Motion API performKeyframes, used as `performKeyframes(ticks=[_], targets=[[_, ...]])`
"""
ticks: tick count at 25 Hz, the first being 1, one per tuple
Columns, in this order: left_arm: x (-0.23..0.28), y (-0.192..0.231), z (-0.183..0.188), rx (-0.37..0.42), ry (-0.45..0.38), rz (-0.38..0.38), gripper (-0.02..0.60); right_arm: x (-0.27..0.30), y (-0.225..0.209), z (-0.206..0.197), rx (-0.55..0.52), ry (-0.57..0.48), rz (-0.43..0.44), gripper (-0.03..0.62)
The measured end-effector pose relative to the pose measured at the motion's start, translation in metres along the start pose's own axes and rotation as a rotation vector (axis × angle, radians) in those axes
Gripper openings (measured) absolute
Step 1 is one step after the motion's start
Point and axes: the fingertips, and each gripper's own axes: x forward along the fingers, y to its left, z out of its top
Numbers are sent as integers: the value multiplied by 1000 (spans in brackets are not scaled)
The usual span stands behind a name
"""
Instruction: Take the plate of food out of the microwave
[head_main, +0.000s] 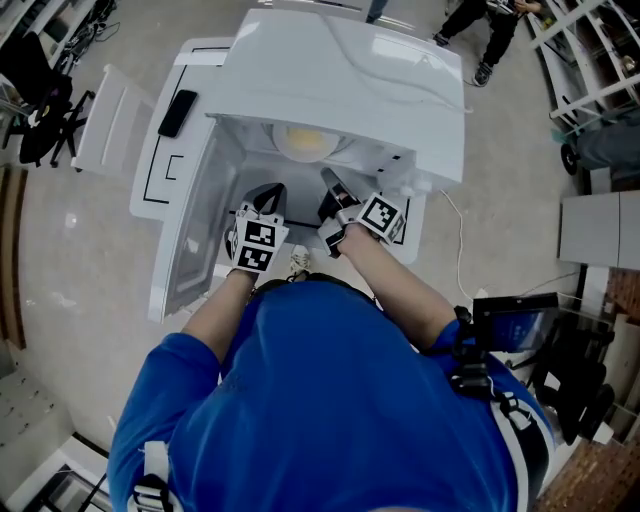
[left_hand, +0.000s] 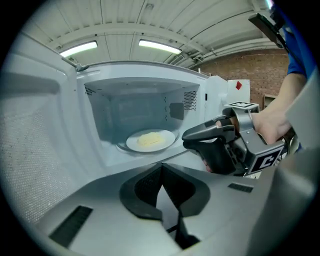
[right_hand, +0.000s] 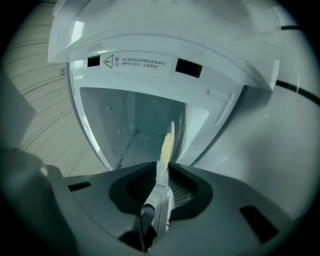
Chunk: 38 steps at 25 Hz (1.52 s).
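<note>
A white plate (head_main: 305, 142) with pale yellow food sits on the turntable inside the open microwave (head_main: 340, 70). In the left gripper view the plate (left_hand: 150, 140) lies straight ahead, deep in the cavity. My left gripper (left_hand: 161, 170) is shut and empty, held before the opening (head_main: 268, 190). My right gripper (head_main: 328, 180) reaches in from the right, its tip (left_hand: 186, 136) next to the plate's right rim. The right gripper view is rolled sideways: the plate (right_hand: 167, 142) shows edge-on in the narrow slit between the slightly parted jaws (right_hand: 161, 170). Contact cannot be judged.
The microwave door (head_main: 185, 240) hangs open on the left and fills the left gripper view's left side (left_hand: 35, 140). A black flat device (head_main: 177, 112) lies on the white surface beside the oven. A white cable (head_main: 460, 240) trails on the floor to the right.
</note>
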Motion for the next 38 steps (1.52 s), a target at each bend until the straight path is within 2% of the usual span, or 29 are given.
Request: performKeyframes(ticks=[3,6,19,22,26,30,33,38], targets=[[-4,-3,-6,-15,0,-2,9,10,1,-2,55,1,12,117],[-9,-3,-9,-34,6,1,9,19,-3,-2,110,-7,4,146],[-19,12,-16,-60,17,26,9,43,-16,-9,212,2,-52,155],[-18,12,-16,-64,20,22,9,43,-19,-9,229,-1,-66,150],[-18,13,-19,-60,26,24,9,42,-21,-12,256,-1,-94,112],[-19,13,-17,-60,22,23,9,40,-19,-12,262,-2,-85,98],[-19,14,-19,-56,20,28,9,40,-12,-7,246,-14,-67,20],[-20,13,-17,-60,28,29,9,34,-14,-2,251,-29,-68,18]])
